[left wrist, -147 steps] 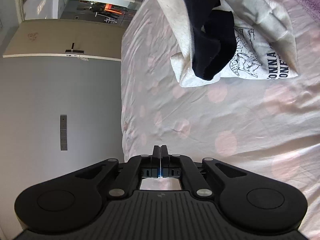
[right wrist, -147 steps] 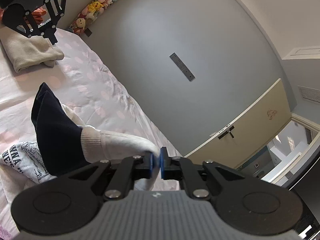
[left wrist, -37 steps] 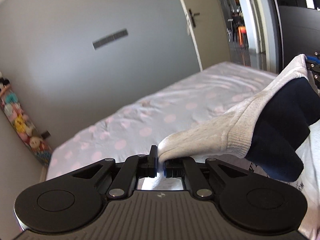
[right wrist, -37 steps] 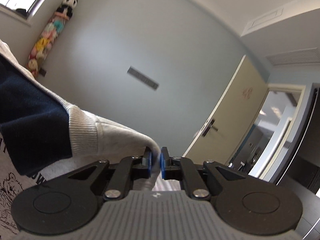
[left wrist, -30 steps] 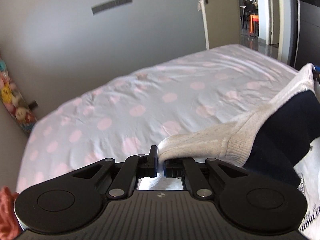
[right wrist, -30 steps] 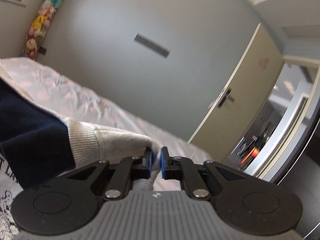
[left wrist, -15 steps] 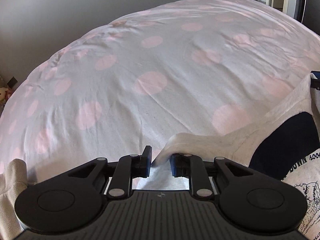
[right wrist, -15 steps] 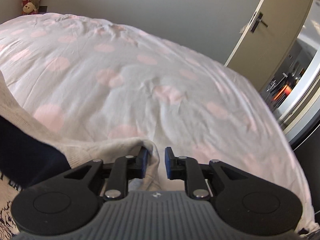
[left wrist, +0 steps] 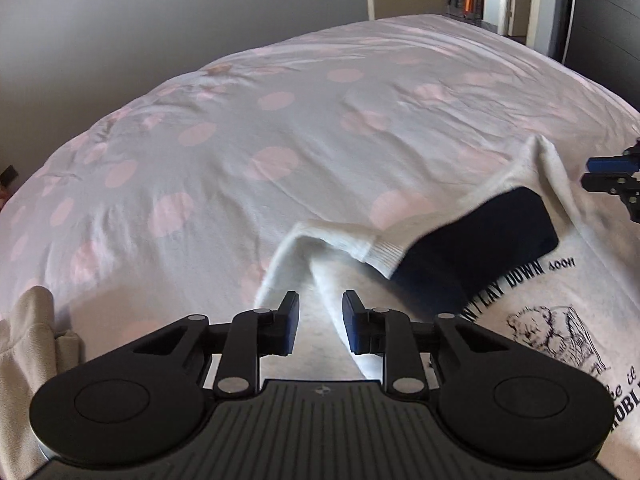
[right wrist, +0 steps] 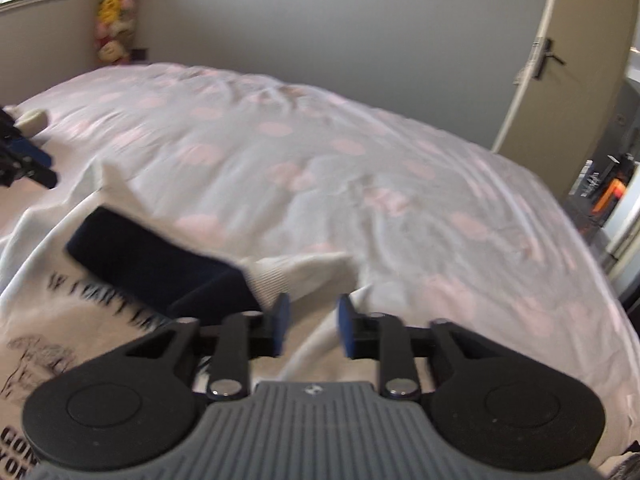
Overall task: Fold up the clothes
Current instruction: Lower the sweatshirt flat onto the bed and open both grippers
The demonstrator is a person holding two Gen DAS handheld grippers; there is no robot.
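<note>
On the dotted bedspread [left wrist: 304, 128] lies the printed sweatshirt [left wrist: 532, 300], its navy-lined hem just laid over. Left gripper [left wrist: 319, 322] is opening and empty; right gripper [right wrist: 309, 326] is closing on nothing. Next, I'd say, comes regripping for another fold.

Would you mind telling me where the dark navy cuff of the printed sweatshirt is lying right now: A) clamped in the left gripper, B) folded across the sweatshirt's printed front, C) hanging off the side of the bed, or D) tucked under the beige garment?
B: the navy cuff rests flat on the sweatshirt just above its black lettering, apart from the left gripper.
</note>
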